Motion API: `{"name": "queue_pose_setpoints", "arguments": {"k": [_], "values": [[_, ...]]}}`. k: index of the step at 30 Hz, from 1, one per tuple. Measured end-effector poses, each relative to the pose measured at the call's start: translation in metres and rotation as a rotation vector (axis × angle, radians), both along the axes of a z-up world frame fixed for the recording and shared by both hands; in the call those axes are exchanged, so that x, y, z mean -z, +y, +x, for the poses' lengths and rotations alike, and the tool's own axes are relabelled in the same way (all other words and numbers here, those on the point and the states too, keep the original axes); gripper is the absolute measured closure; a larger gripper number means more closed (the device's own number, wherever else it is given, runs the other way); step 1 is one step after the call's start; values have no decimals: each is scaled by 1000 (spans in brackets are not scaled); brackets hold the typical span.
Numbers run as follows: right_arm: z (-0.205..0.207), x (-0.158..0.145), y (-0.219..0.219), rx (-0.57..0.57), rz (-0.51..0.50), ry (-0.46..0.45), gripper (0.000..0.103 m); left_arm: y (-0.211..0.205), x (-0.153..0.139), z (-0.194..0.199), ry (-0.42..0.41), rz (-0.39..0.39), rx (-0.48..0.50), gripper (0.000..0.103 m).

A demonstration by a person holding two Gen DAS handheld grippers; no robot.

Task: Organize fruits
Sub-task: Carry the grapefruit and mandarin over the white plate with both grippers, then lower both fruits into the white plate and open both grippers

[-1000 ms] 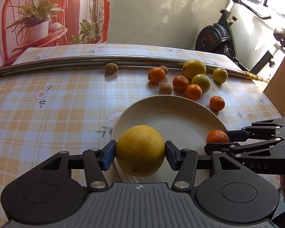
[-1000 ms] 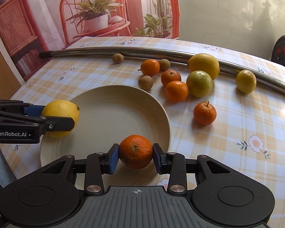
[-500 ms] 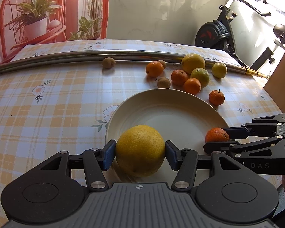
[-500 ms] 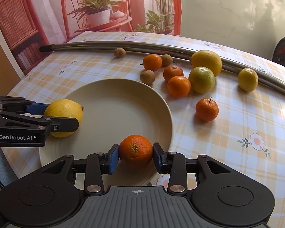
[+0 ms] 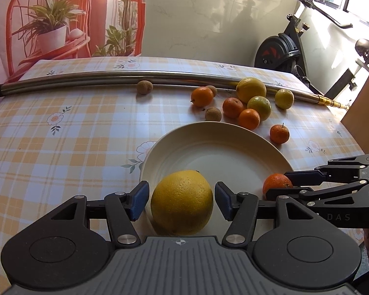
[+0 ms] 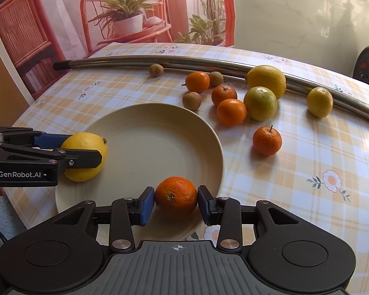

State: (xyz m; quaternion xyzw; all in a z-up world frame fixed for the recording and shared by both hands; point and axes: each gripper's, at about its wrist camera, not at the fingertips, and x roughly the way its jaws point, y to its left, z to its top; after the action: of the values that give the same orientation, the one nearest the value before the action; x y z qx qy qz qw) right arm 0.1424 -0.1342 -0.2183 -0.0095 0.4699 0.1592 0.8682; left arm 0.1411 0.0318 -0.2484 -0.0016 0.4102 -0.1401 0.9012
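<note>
The cream plate (image 5: 233, 132) sits on the checked tablecloth (image 5: 61, 152) and serves as the anchor for everything else. At the plate's near left edge, the left gripper (image 5: 182, 200) brackets a large yellow citrus fruit (image 5: 182, 201); its jaws are opening, and a sliver of daylight shows between each blue pad (image 5: 139, 200) and the peel, so the fruit sits on the plate's rim rather than in a clamp. At the plate's near right edge, the right gripper (image 6: 176, 202) has its two pads pressed against the sides of an orange mandarin (image 6: 176, 195), which rests just inside the rim. Beyond the plate's far right edge the remaining fruit lies loose on the cloth: a lone mandarin with a stalk (image 6: 267, 140) nearest the rim, then a cluster of three more mandarins, a greenish-yellow citrus (image 6: 260, 103) and a big yellow one (image 6: 267, 80) touching it from behind. Three small brown fruits lie among and to the left of that cluster, and a small lemon (image 6: 319, 102) lies well to its right. Past all of them, a long metal tube (image 6: 135, 61) runs across the table on the plate's far side.
</note>
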Motion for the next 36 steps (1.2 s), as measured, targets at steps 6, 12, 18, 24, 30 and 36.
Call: {"name": "queue_pose_setpoints", "arguments": {"k": [6, 12, 18, 24, 30, 36], "values": [[-2, -7, -6, 16, 23, -20, 67, -1, -7, -2, -24, -7, 7, 40], [-2, -16, -10, 20, 36, -45, 66, 0, -16, 0, -42, -25, 4, 40], [0, -26, -17, 35, 41, -83, 66, 8, -30, 7, -51, -63, -31, 40], [10, -39, -35, 80, 46, -128, 66, 21, -49, 22, -82, -85, -86, 40], [25, -51, -63, 153, 44, -163, 66, 35, -66, 40, -119, -70, -132, 40], [41, -58, -89, 221, 38, -189, 65, 40, -77, 64, -143, -50, -141, 36]]}}
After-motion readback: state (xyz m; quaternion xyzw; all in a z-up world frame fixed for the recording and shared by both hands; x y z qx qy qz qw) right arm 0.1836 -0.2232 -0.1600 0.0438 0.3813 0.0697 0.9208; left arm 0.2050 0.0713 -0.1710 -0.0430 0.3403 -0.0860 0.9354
